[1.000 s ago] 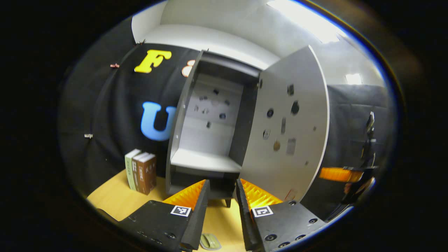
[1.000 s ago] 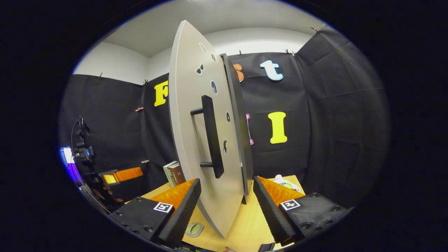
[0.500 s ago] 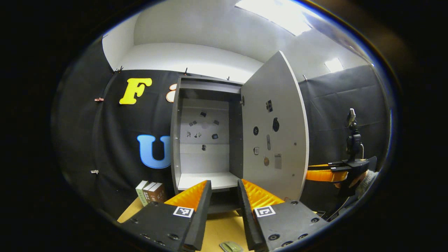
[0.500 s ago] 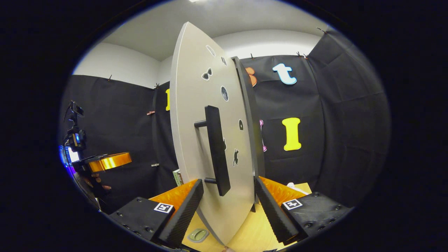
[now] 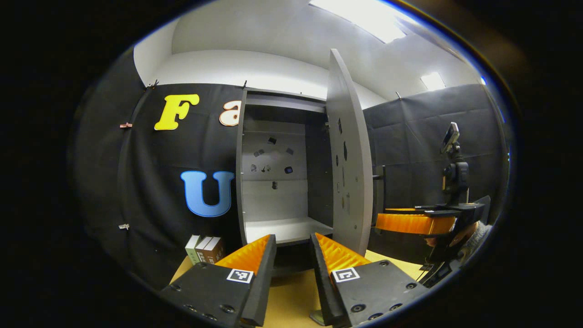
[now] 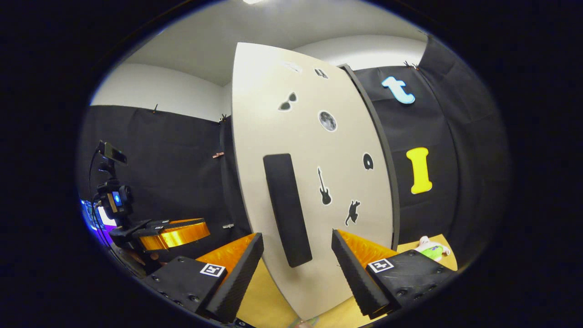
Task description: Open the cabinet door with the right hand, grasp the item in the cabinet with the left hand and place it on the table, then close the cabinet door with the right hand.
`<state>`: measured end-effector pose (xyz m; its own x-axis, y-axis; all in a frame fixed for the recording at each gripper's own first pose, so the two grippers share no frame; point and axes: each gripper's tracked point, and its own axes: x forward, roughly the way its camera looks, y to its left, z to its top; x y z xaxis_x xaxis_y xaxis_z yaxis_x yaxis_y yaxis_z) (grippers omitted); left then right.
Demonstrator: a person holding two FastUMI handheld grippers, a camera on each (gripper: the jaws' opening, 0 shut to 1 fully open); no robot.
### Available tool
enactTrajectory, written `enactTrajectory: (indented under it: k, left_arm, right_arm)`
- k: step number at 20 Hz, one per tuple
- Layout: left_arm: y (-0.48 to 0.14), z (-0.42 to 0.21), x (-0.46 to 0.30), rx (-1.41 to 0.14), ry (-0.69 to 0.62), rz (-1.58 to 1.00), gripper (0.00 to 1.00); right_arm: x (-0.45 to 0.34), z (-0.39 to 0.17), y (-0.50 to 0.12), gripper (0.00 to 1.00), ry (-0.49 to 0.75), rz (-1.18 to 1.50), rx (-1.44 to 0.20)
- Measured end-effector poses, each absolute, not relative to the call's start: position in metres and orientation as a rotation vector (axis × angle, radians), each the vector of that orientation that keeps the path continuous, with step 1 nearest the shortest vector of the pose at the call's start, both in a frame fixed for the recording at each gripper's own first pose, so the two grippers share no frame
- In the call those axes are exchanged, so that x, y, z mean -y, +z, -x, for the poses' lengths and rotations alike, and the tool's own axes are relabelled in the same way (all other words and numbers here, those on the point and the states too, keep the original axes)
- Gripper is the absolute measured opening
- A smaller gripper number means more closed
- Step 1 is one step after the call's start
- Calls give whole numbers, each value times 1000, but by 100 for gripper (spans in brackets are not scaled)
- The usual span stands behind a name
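Status entry: the cabinet (image 5: pixel 282 159) stood on the table (image 5: pixel 291 296) with its door (image 5: pixel 346 155) part-way open, seen nearly edge-on in the left gripper view; the shelf (image 5: pixel 284 229) inside was bare, so the item appeared already removed. Judged stage: last step, closing the door, not yet complete. Location of the item: not certain; a small object (image 5: pixel 317 317) lay on the table at the lower edge between the left gripper's fingers, too cut off to identify, and a small green-and-white toy (image 6: pixel 430 248) lay on the table to the right of the cabinet in the right gripper view. Left gripper (image 5: pixel 294 250): fingers parted, holding nothing, facing the cabinet opening. Right gripper (image 6: pixel 297 248): fingers spread wide, holding nothing, facing the door's outer face, the handle (image 6: pixel 287 209) lying between them but further off; contact could not be told. Count: 1 cabinet, 1 door, 1 handle, 1 shelf visible, 2 grippers, 3 books (image 5: pixel 205 248) standing on the table left of the cabinet, 1 toy, 1 unidentified object, 6 stickers (image 6: pixel 324 186) on the door's outer face.
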<state>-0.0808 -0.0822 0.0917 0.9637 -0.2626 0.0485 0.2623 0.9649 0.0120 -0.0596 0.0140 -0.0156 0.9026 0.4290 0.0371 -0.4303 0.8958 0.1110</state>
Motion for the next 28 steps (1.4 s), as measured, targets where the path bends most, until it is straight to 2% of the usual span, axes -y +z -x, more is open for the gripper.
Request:
enactTrajectory:
  k: [5,10,15,23,26,28]
  left_arm:
    - [87,69,61,42,-313,28,49]
    - [81,69,73,37,-340,41,49]
    - [81,64,80,40,-284,10,50]
    - [77,53,94,39,-229,18,50]
    - [81,53,91,52,-188,-1,81]
    - [81,53,89,57,-174,-20,86]
  right_arm:
    - [-18,62,-25,98,360,-16,12]
    - [18,60,-41,98,180,11,-45]
    - [43,68,-35,97,65,-23,-32]
    - [46,69,-17,95,89,27,52]
    - [42,71,-14,96,119,35,62]
    - [40,72,-11,96,131,44,68]
